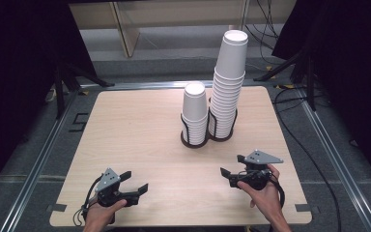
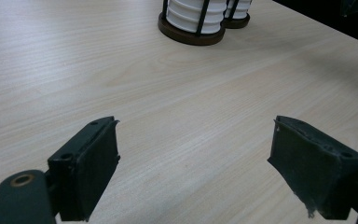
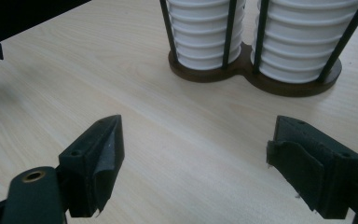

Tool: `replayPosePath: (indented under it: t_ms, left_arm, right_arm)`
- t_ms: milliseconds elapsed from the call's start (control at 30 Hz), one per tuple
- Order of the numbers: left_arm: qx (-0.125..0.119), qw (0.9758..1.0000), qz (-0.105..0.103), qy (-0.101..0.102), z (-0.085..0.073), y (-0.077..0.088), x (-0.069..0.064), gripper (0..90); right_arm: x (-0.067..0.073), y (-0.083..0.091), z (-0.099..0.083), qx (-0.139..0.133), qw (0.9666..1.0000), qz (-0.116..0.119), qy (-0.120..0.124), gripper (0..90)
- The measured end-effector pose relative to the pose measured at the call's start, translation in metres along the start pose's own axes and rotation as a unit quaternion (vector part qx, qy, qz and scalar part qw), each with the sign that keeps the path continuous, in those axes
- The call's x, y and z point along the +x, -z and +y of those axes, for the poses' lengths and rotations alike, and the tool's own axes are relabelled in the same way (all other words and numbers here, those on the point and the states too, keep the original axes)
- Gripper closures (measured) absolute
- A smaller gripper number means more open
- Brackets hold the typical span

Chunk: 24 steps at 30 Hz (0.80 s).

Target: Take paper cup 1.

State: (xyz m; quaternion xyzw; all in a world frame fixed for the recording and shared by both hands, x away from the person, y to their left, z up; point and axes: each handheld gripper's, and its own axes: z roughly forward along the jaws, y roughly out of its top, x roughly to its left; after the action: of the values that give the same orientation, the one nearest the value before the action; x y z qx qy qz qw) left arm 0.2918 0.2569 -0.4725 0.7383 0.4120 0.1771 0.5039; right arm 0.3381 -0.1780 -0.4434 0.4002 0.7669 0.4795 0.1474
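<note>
White paper cups in two stacks (image 1: 228,87) stand upright; both the left claw (image 1: 136,181) and right claw (image 1: 232,164) hover released. Grasp the top cup's wall squarely, lift straight.

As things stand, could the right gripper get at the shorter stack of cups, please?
Probably yes. The right gripper has its jaws wide apart with nothing between them, and bare table lies between it and the shorter stack. The holder's upright rods may hamper a low grasp.

surface: light wood table (image 1: 135,145) | on it: dark double cup holder (image 1: 207,139) at far centre-right | contents: two stacks of white paper cups (image 1: 224,96)
</note>
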Motion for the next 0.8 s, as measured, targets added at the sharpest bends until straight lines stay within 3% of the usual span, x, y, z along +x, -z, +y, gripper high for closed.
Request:
replayPosePath:
  t_ms: [67,233,300,367,433,500,633,667,700,800]
  left_arm:
    - [-0.006,1.0,0.001,0.004,0.0,-0.001,0.0,14.5]
    - [-0.002,1.0,0.006,-0.002,0.001,0.001,0.001,14.5]
    - [-0.01,0.9999,0.0,0.011,-0.001,0.0,0.0,14.5]
    - [-0.004,1.0,0.005,-0.005,0.0,0.0,0.002,14.5]
    - [-0.006,1.0,0.005,-0.002,0.0,0.0,0.002,14.5]
    - [-0.008,1.0,0.005,-0.002,0.0,0.0,0.002,14.5]
    - [-0.005,1.0,0.005,-0.003,0.0,0.0,0.001,14.5]
    - [-0.007,1.0,0.004,-0.001,0.0,0.0,0.001,14.5]
    - [-0.005,1.0,0.005,-0.001,0.0,0.0,0.001,14.5]
    - [-0.002,1.0,0.006,-0.002,-0.001,0.0,0.002,14.5]
  right_arm:
    - [0.0,0.0,0.004,0.001,0.9999,-0.006,0.015,17.2]
    - [0.005,-0.007,0.015,-0.009,0.9998,0.01,0.017,16.3]
    - [0.005,-0.009,0.021,-0.011,0.9996,0.009,0.026,16.2]
    - [0.007,-0.011,0.027,-0.021,0.9994,0.017,0.022,16.2]
    - [0.006,-0.013,0.034,-0.03,0.999,0.016,0.029,16.2]
    - [0.008,-0.016,0.041,-0.034,0.999,0.024,0.017,16.2]
    - [0.007,-0.019,0.054,-0.047,0.9981,0.015,0.037,16.2]
    - [0.009,-0.021,0.058,-0.048,0.9982,0.027,0.025,16.3]
    - [0.007,-0.021,0.06,-0.05,0.998,0.02,0.032,16.4]
    - [0.006,-0.025,0.066,-0.059,0.9977,0.026,0.02,16.6]
